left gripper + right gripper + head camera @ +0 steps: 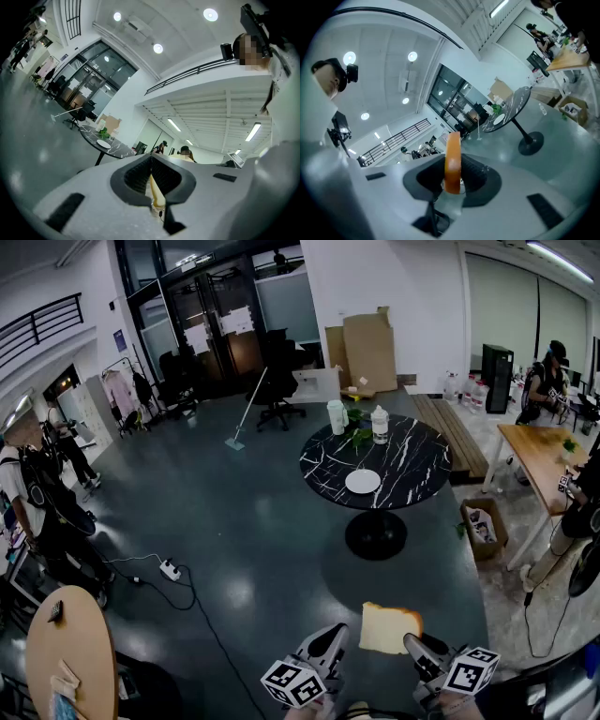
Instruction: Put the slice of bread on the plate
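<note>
A slice of bread (pixel 390 626) with a brown crust is held upright above the dark floor, low in the head view. My right gripper (pixel 413 642) is shut on its lower right edge. In the right gripper view the bread (pixel 452 159) stands edge-on between the jaws. My left gripper (pixel 338 633) is just left of the bread, its jaws together; the left gripper view shows only a thin pale strip in the slit. The white plate (pixel 363 482) lies on a round black marble table (pixel 412 474) some way ahead and also shows as the plate (pixel 104 145) and the plate (pixel 498 120).
A white cup (pixel 337 416), a bottle (pixel 380 424) and a green plant (pixel 357 435) stand on the table behind the plate. An open cardboard box (pixel 483 525) and a wooden table (pixel 539 457) are to the right. A power strip (pixel 170 570) with cable lies on the floor. People stand at left.
</note>
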Tool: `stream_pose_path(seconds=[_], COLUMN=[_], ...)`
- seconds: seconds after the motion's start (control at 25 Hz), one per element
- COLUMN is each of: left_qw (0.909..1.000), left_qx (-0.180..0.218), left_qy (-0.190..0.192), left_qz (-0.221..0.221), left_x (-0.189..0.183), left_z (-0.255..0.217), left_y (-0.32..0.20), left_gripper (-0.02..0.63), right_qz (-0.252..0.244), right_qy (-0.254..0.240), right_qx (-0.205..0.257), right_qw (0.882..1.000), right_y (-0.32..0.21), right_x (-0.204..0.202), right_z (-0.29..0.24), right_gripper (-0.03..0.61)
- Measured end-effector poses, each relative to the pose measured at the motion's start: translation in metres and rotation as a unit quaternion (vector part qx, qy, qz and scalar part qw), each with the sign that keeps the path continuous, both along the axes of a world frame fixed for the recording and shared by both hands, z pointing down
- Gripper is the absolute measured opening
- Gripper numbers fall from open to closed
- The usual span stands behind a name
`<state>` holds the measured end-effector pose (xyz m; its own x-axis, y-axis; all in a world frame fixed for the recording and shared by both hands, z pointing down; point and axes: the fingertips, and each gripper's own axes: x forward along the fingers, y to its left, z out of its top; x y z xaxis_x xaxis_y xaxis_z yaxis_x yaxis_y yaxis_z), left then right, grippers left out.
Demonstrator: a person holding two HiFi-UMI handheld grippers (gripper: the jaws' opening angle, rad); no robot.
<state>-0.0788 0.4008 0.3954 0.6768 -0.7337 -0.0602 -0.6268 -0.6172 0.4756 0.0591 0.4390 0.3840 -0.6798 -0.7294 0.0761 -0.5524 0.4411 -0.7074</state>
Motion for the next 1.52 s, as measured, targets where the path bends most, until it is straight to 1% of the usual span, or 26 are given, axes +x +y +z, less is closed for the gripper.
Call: stream_pose_path(seconds=[0.16, 0.28, 0.4, 0.68, 0.84, 1.0, 1.24, 1.36, 1.52], left_qw=[0.9999, 0.9999, 0.9998, 0.9994, 0.9993, 0.9994, 0.9998, 0.9998, 0.9996], left_qx=[0.005, 0.001, -0.001, -0.017, -0.020, -0.017, -0.006, -0.002, -0.009], left_qy=[0.009, 0.014, 0.018, 0.027, 0.030, 0.027, 0.021, 0.018, 0.015], left_qz=[-0.005, 0.000, 0.003, -0.017, -0.012, -0.011, -0.005, -0.013, -0.024], left_x=[-0.010, -0.011, -0.011, -0.023, -0.017, -0.006, 0.003, 0.002, 0.004], left_z=[-0.004, -0.001, 0.001, 0.013, 0.017, 0.016, 0.007, 0.003, 0.002], left_y=[-0.019, -0.025, -0.030, -0.056, -0.078, -0.111, -0.156, -0.177, -0.199], left_gripper=[0.008, 0.008, 0.008, 0.008, 0.008, 0.008, 0.008, 0.008, 0.008], right_qz=[0.008, 0.007, 0.006, -0.005, -0.008, -0.008, -0.005, -0.008, -0.020], right_qy=[-0.002, -0.012, -0.009, -0.010, -0.011, -0.015, -0.019, -0.026, -0.032], right_qx=[0.002, 0.002, 0.001, -0.006, -0.008, -0.004, -0.005, -0.003, -0.010], right_qw=[1.000, 1.000, 1.000, 1.000, 1.000, 1.000, 1.000, 1.000, 0.999], right_y=[-0.018, -0.025, -0.034, -0.060, -0.085, -0.118, -0.166, -0.188, -0.211], right_x=[-0.006, -0.010, -0.012, -0.018, -0.012, -0.002, 0.009, 0.012, 0.014], right_z=[-0.004, -0.005, -0.003, 0.002, 0.006, 0.003, 0.005, 0.004, 0.008], right_gripper=[0.087, 0.087, 0.087, 0.087, 0.087, 0.087, 0.087, 0.087, 0.087])
